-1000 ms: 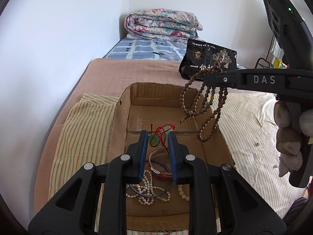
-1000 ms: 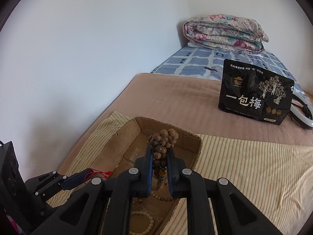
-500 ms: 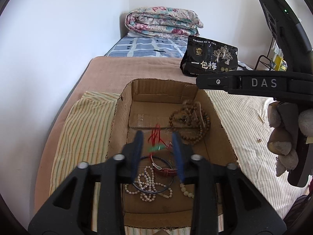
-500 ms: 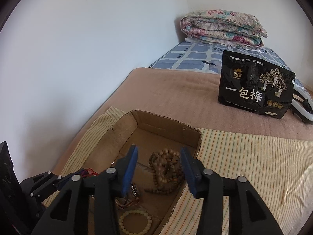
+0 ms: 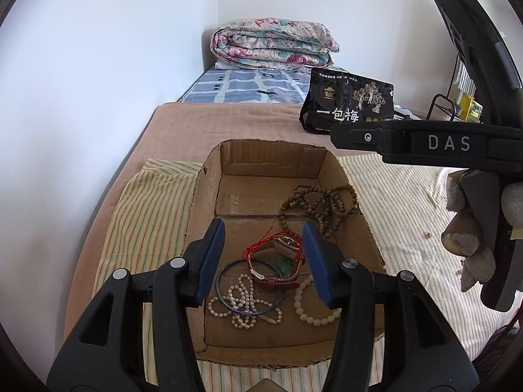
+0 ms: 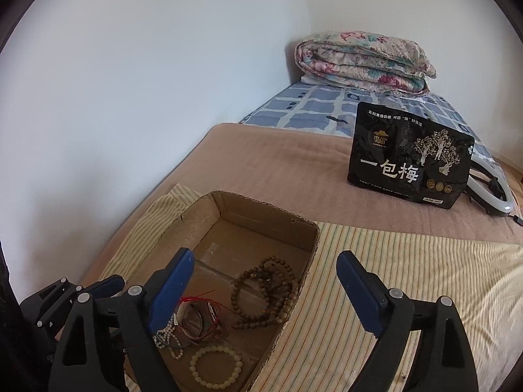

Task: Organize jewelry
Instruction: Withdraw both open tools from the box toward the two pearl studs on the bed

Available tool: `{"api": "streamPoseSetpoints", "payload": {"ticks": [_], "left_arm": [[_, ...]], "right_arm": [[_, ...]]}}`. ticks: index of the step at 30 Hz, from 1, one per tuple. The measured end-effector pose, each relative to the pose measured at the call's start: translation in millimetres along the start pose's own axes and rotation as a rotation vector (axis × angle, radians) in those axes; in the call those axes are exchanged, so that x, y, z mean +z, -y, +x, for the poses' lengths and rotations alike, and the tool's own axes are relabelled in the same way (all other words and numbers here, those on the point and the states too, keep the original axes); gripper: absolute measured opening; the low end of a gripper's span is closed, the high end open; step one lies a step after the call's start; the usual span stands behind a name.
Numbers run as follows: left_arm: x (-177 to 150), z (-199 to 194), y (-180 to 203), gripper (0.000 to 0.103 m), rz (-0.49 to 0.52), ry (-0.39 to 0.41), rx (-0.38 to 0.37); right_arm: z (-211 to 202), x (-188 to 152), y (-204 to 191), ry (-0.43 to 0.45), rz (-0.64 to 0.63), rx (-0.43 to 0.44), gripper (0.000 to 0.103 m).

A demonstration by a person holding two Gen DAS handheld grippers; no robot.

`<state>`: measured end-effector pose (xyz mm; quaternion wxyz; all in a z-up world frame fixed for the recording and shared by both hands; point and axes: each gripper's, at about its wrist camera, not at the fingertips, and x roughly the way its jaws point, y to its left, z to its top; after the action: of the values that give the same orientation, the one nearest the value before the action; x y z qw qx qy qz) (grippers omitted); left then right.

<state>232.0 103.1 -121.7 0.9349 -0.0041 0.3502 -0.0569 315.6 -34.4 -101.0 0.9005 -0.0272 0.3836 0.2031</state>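
An open cardboard box (image 5: pixel 202 202) (image 6: pixel 261 209) sits on a striped cloth. Inside lie a brown wooden bead necklace (image 5: pixel 318 204) (image 6: pixel 266 297), a red cord with a watch (image 5: pixel 278 254) (image 6: pixel 199 318), a dark bangle (image 5: pixel 225 297), a pearl strand (image 5: pixel 243 303) and a pale bead bracelet (image 5: pixel 313 310) (image 6: pixel 215 367). My left gripper (image 5: pixel 263 261) is open and empty, above the box's near half. My right gripper (image 6: pixel 264 290) is open and empty above the box's right side; its finger (image 5: pixel 392 142) crosses the left wrist view.
A black snack bag (image 5: pixel 346 106) (image 6: pixel 408 160) stands on the brown blanket (image 5: pixel 228 124) behind the box. A folded floral quilt (image 5: pixel 273 44) (image 6: pixel 362 62) lies at the far wall. A white wall runs along the left. A ring light (image 6: pixel 490 192) lies behind the bag.
My right gripper opened and let go of the wooden bead necklace, which dropped into the box. My left gripper opened and let go of the red cord, which now lies in the box.
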Motion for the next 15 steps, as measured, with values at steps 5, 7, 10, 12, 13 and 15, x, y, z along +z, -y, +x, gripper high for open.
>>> {"api": "streamPoseSetpoints", "payload": {"ticks": [5,7,10,12,13,15], "left_arm": [[0,-3,2,0.051,0.005,0.002,0.003],[0,-5,3,0.051,0.003,0.005,0.001],[0,-11,6,0.051,0.003,0.01,0.003],[1,-14,7,0.051,0.005,0.013,0.005],[2,-16,8,0.051,0.006,0.014,0.005],[2,-19,9,0.051,0.008,0.017,0.006]], "right_arm": [[-9,0,1,0.013,-0.003,-0.003,0.091],[-13,0,0,0.019,-0.013,-0.009,0.091],[-18,0,-1,0.026,-0.023,-0.016,0.092],[-22,0,0,0.032,-0.024,-0.016,0.093],[-25,0,0,0.035,-0.025,-0.016,0.093],[-30,1,0,0.042,-0.028,-0.017,0.093]]}}
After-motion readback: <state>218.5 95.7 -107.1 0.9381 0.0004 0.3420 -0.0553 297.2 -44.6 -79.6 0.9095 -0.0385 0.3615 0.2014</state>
